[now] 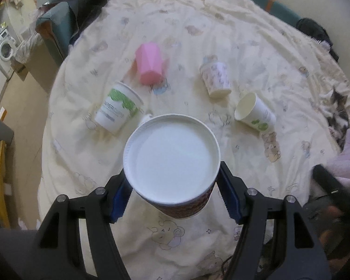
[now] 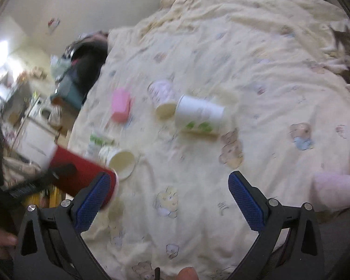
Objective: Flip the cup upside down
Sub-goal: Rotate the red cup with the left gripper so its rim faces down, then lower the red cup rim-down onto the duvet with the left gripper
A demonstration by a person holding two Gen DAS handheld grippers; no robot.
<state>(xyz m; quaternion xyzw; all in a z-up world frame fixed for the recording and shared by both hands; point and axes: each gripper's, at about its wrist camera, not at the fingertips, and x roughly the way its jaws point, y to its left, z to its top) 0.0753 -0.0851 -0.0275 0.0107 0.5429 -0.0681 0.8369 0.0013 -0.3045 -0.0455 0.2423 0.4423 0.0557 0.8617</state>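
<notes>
One red cup point(image 1: 175, 163), white base up, clamped by left tool point(image 1: 175, 196)

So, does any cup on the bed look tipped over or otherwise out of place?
Yes. Three paper cups lie on their sides on the bedsheet: the green-print cup, the pastel cup and the leaf-print cup. The pink cup is blurred, seemingly tipped. The left gripper holds the red cup in the air. Nothing looks spilled.

A bed point(image 1: 221, 35) under a cream bear-print quilt carries four cups: an upside-down pink cup point(image 1: 149, 64); left and nearer, a green-printed cup point(image 1: 117, 109); right, a pastel cup point(image 1: 215, 78); beyond it, a tipped paper cup point(image 1: 254, 112).
</notes>
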